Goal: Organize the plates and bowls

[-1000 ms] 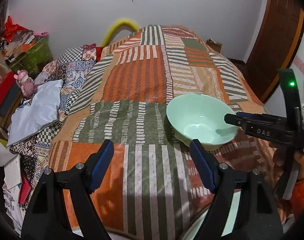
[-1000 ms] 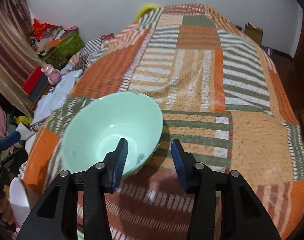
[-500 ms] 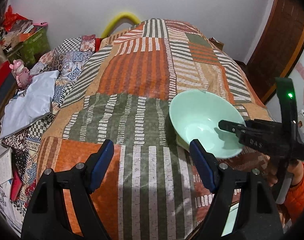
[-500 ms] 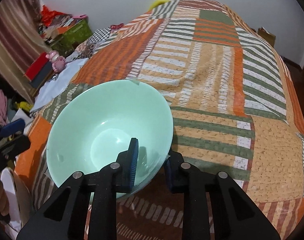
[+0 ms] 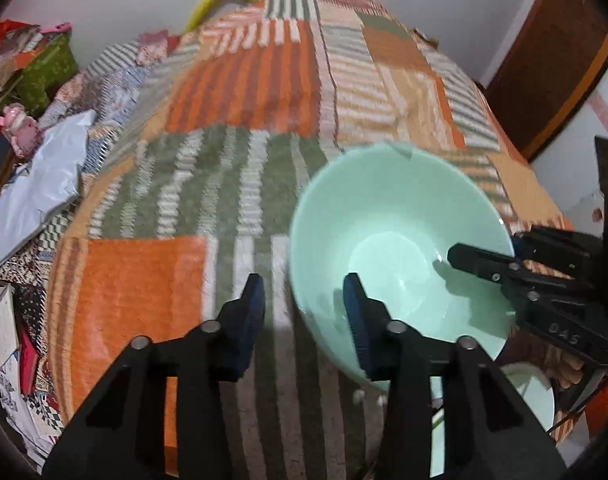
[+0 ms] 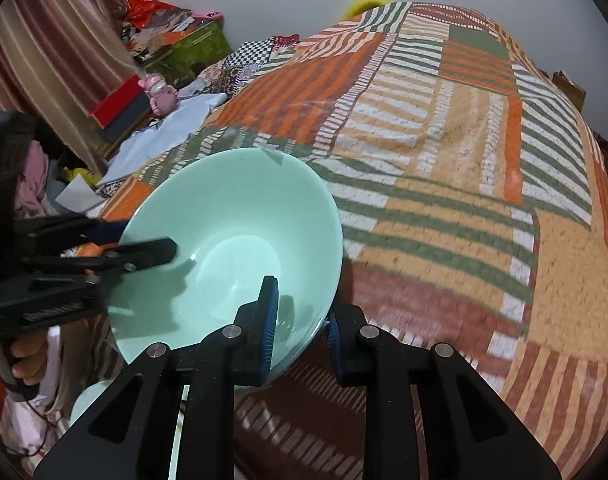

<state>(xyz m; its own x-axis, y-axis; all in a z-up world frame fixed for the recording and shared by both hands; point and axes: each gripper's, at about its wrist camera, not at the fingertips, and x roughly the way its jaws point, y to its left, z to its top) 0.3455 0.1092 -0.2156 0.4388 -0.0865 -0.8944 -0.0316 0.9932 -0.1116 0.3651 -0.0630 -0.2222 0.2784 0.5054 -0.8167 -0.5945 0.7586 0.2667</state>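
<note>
- Mint-green bowl (image 5: 395, 240) fills the left wrist view, tilted above the striped patchwork bedspread (image 5: 240, 92). My left fingers (image 5: 304, 308) straddle its near rim, one inside and one outside, with a gap still showing; I cannot tell if they pinch it. My right gripper (image 5: 483, 260) bites the far rim. A second pale dish (image 5: 531, 396) sits below.
- Right wrist view: my right fingers (image 6: 300, 320) are pinching the bowl (image 6: 232, 232) rim, one pad inside, one outside, holding it over the bedspread (image 6: 443, 160).
</note>
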